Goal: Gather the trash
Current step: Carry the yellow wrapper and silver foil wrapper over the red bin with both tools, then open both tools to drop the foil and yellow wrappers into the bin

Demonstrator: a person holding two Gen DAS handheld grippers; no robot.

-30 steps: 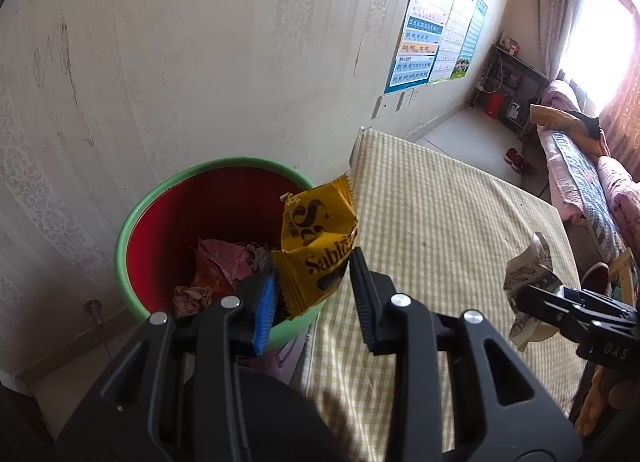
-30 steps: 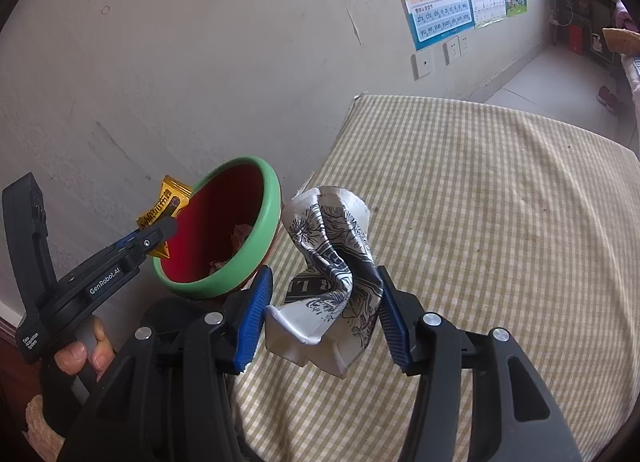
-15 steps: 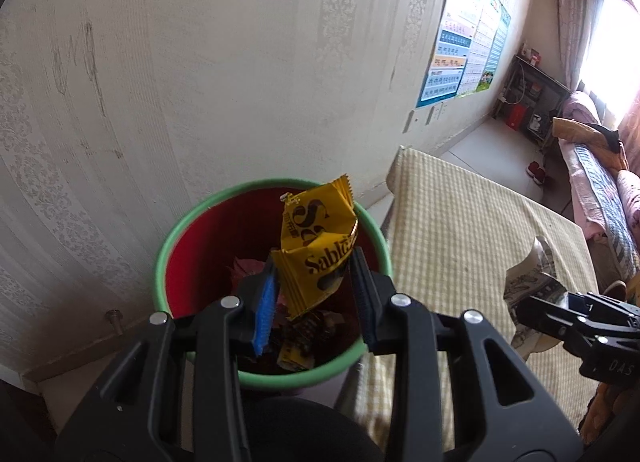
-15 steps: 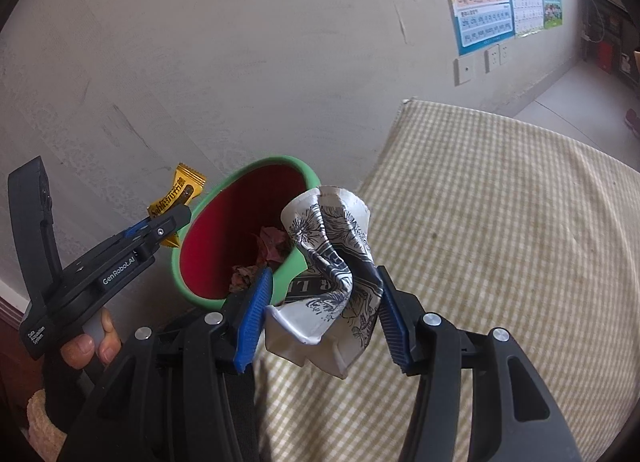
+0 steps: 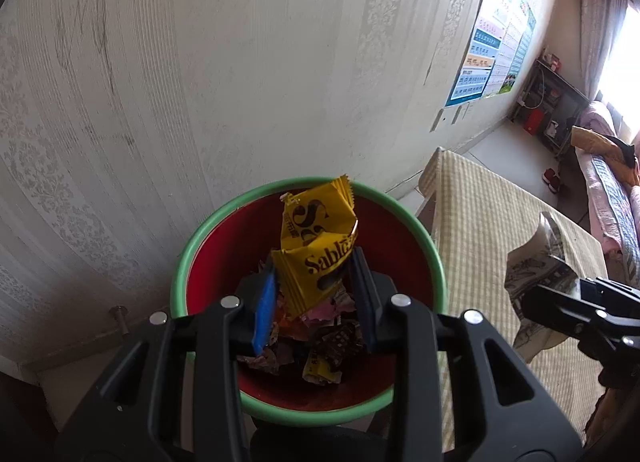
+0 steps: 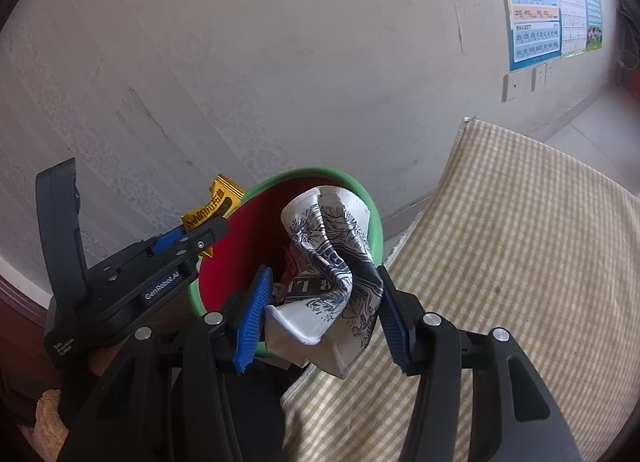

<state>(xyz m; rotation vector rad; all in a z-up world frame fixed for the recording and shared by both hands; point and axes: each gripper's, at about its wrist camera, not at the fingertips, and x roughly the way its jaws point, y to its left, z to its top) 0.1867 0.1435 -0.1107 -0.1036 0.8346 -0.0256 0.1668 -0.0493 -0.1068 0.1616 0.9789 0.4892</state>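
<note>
Over the bin, left wrist view: the left gripper (image 5: 314, 294) points steeply down, its fingers (image 5: 264, 310) partly closed and clamped on the lower part of a yellow snack wrapper (image 5: 316, 246), which stands upright between the pads directly above the open mouth of the red bin with a green rim (image 5: 188, 262). Crumpled wrappers and paper scraps (image 5: 320, 346) lie on the bin's bottom. The bin stands against a patterned wall (image 5: 200, 81), just beside the end of a bed covered in a yellow checked cloth (image 5: 492, 229). At the right edge the right gripper (image 5: 560, 302) appears, gripping a crushed paper cup (image 5: 536, 274) printed in black and white, held above the checked cloth and apart from the bin. Right wrist view: the right gripper (image 6: 320, 310) has its blue-padded fingers (image 6: 252, 318) held moderately apart and pressed on both sides of the crushed paper cup (image 6: 332, 270), whose upper end overlaps the bin's mouth in this view. The bin (image 6: 372, 213) sits beyond the cup, its red interior showing. To the left, the left gripper (image 6: 200, 234) pinches the yellow snack wrapper (image 6: 212, 209) at the bin's near-left rim. The checked cloth (image 6: 520, 262) fills the right side, and posters (image 6: 552, 1) hang on the wall above.
</note>
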